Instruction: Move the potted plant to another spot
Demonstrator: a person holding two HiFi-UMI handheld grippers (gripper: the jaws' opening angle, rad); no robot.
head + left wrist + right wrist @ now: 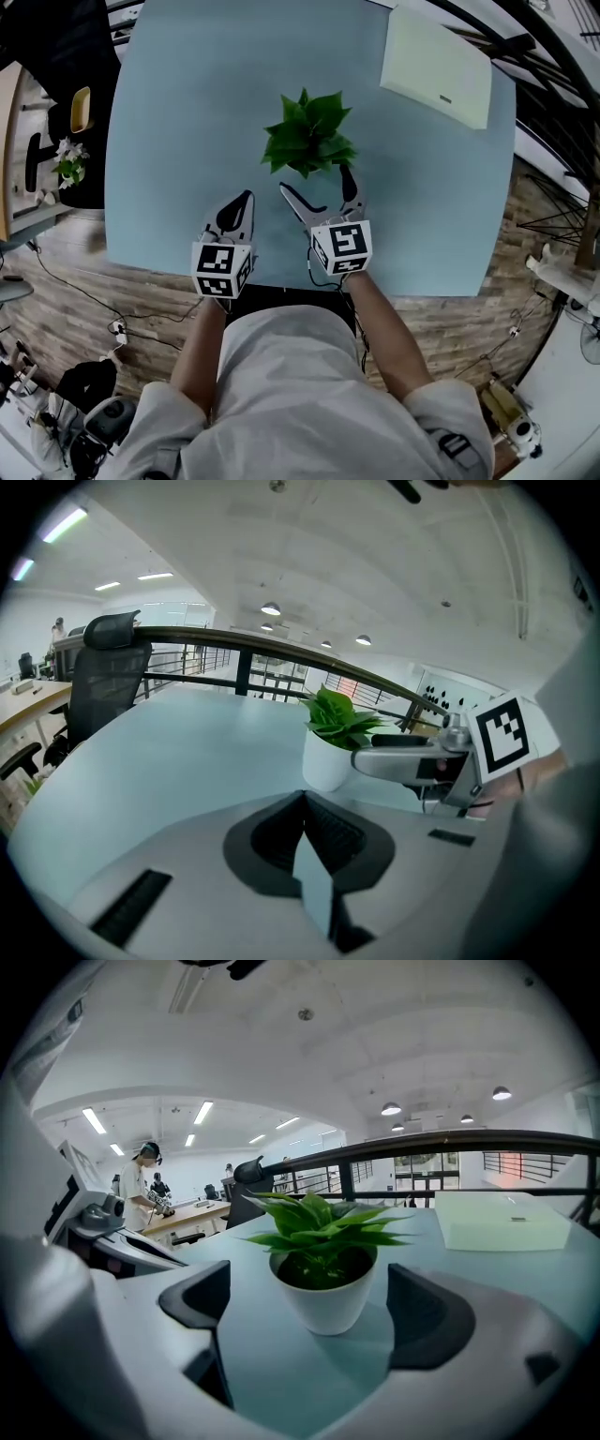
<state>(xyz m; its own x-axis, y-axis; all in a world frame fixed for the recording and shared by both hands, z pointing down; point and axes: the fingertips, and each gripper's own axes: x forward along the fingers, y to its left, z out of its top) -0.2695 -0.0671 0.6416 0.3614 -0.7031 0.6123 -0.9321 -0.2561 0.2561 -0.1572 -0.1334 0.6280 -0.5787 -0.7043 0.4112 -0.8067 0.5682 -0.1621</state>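
Pale blue table (169,112) is shared by a flat white box (436,66) far right, well apart from the potted plant (309,136) mid-table. Right gripper (316,180) is spread wide w/ the pot between its jaws, untouched. Left gripper (241,204) is closed up, empty, near left. A person (145,1190) at a far desk is caught only in the right gripper view.

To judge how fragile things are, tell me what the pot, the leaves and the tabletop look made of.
Pot: white, smooth, matte wall; ceramic or plastic, cannot tell. Leaves: glossy, even green; live or artificial, unclear. Tabletop: pale blue, smooth, with a faint sheen; probably laminate or painted board.
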